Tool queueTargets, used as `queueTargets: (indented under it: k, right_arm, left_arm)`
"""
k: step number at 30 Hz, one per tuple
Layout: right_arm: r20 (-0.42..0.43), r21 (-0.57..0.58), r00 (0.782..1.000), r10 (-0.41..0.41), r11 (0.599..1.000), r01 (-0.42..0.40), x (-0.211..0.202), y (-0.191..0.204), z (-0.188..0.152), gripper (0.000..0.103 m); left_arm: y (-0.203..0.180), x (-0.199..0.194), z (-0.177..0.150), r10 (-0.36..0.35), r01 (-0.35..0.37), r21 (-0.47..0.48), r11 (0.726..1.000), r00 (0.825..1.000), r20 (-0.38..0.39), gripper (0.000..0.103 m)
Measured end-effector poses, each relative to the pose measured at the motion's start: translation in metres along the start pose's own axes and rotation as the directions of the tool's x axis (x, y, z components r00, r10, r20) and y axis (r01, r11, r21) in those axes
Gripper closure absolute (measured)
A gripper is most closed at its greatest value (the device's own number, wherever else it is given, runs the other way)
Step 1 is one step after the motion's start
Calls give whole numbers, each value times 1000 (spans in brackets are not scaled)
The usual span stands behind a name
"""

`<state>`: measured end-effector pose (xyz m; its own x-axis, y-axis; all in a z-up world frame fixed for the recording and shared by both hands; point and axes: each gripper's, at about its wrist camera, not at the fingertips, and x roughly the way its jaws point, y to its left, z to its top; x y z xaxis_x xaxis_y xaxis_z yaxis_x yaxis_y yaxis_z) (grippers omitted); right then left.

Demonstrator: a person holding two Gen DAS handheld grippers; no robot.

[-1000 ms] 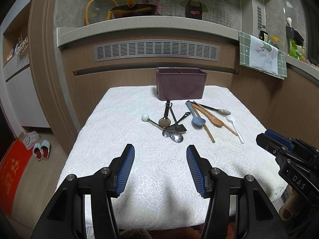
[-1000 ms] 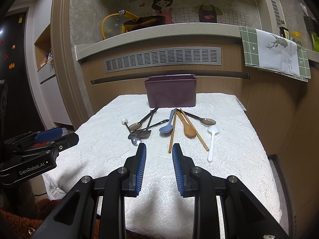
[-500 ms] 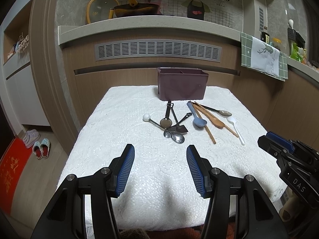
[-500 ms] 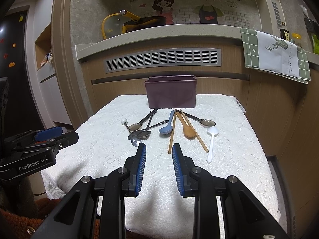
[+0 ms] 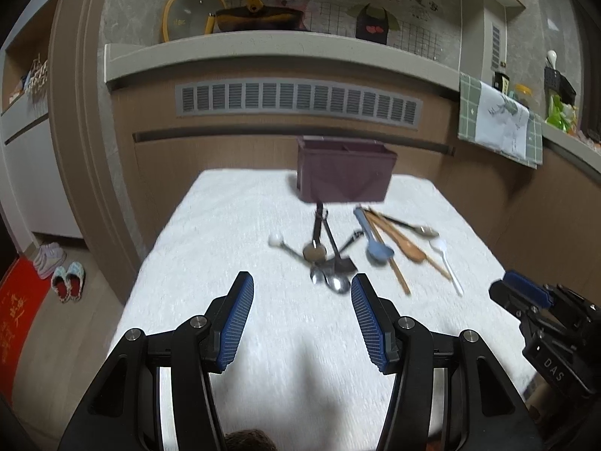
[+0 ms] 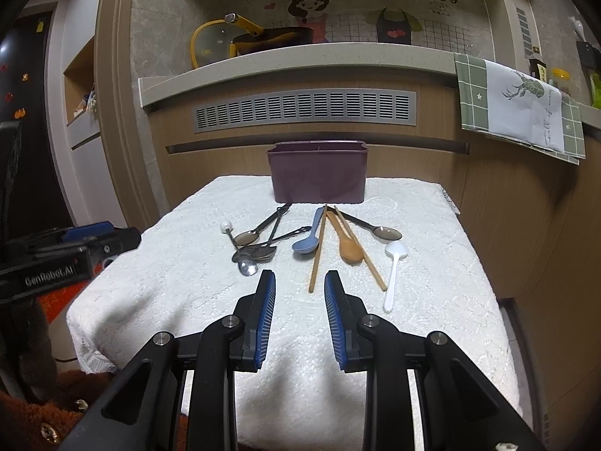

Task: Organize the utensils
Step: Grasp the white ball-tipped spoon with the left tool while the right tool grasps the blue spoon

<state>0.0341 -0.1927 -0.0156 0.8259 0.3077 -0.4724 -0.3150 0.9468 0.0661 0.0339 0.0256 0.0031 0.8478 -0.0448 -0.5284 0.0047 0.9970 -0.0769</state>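
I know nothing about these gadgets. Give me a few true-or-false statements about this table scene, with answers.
1. The purple box stands behind the utensils. True.
2. The right tool grips the white spoon. False: it is open and empty.
3. The blue spoon lies on the cloth. True.
4. The chopsticks stand in the box. False: they lie on the cloth.
5. The left tool is open. True.

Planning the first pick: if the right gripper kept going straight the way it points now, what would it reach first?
Probably the chopstick, whose near end lies just beyond the open right gripper, with the blue spoon beside it. Depth is unclear, so it might meet the white cloth first.
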Motion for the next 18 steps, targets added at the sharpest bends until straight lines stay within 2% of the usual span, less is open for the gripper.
queueTargets:
  k: [6, 10, 14, 18]
  right_arm:
    - [-28, -60, 998, -55, 997, 53, 31, -12, 13, 78]
    - [-71, -78, 995, -72, 995, 67, 56, -25, 18, 78]
    - [-97, -126, 991, -93, 989, 80, 83, -33, 23, 78]
    - [-115, -139, 990, -78, 988, 62, 105, -37, 24, 78]
  left_arm:
    - [-3, 40, 13, -40, 39, 44, 998, 999, 28, 48]
    - [-6, 86, 17, -38, 46, 120, 992, 997, -65, 48]
    - [16, 126, 27, -17, 22, 34, 999, 991, -133, 48]
    - [43, 164, 42, -36, 6, -145, 989, 979, -203, 49]
